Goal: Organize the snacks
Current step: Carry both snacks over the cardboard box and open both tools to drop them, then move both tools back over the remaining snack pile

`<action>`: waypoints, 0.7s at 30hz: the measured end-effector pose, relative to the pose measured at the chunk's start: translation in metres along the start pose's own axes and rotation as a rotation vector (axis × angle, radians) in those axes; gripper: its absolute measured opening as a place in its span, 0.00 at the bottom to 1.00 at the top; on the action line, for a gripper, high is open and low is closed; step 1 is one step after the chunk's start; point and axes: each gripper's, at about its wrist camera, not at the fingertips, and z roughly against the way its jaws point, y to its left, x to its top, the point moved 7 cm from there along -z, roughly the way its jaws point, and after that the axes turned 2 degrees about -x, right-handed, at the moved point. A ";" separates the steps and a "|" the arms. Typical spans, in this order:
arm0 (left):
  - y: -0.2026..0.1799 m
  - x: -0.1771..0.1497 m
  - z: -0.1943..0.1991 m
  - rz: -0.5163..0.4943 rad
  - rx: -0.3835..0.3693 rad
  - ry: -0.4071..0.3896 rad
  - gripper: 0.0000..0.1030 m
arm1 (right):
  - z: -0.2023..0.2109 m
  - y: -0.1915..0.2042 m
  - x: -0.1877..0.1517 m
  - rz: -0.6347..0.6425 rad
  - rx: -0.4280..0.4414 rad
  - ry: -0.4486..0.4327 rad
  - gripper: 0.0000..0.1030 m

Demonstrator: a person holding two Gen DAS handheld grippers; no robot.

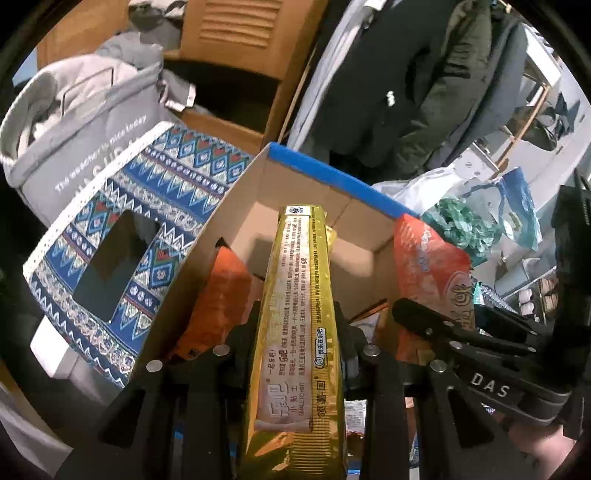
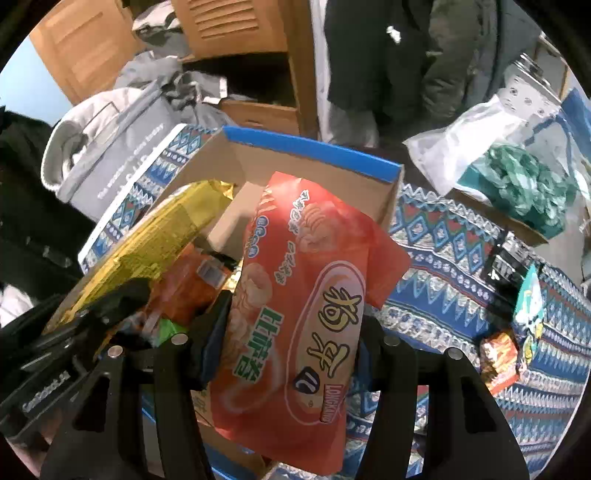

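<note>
Item 1: cardboard box (image 1: 295, 206) w/ blue-taped rim, open top, standing on patterned blue cloth (image 1: 147, 192); serves as landmark. Item 2: gold snack pack (image 1: 295, 314), long, printed text side up, pinched edge-on betw. fingers of left gripper (image 1: 297, 332), far end reaching over box interior. Item 3: red-orange snack bag (image 2: 295, 314) w/ large Chinese lettering and "LONGKANG" mark, clamped by right gripper (image 2: 291, 350), upper end leaning over box's near-right corner, just beside gold pack. Item 4: orange snack packet (image 1: 218, 295), inside box along its left wall, partly hidden by grippers. Item 5: grey fabric bag (image 1: 85, 147) w/ white lettering, left of box, behind cloth edge. Item 6: clear plastic bag (image 2: 480, 147) w/ green-white contents, right of box and further back. Item 7: small orange wrapped snack (image 2: 498, 358) on cloth, well right of box, near a teal packet (image 2: 528, 299). Wooden cabinet (image 2: 240, 29) behind box.
</note>
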 end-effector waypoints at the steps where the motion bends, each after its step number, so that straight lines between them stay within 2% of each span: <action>1: 0.000 0.000 -0.001 0.003 0.001 0.004 0.31 | -0.002 0.001 0.000 0.003 0.003 0.002 0.55; 8: 0.001 0.005 0.006 -0.012 0.017 -0.038 0.32 | -0.005 0.007 0.002 0.025 0.009 0.005 0.60; 10: 0.002 0.006 0.008 -0.010 0.020 -0.044 0.37 | -0.003 0.006 0.004 0.025 0.004 -0.001 0.60; 13: 0.003 0.006 0.008 -0.001 0.017 -0.043 0.40 | 0.000 0.002 0.006 0.020 0.001 -0.012 0.61; 15: 0.001 0.005 0.006 -0.001 0.014 -0.033 0.40 | 0.005 -0.001 0.006 0.013 0.004 -0.020 0.66; 21: -0.012 0.001 0.006 -0.022 -0.003 -0.021 0.42 | 0.014 -0.009 0.004 0.009 -0.003 -0.037 0.67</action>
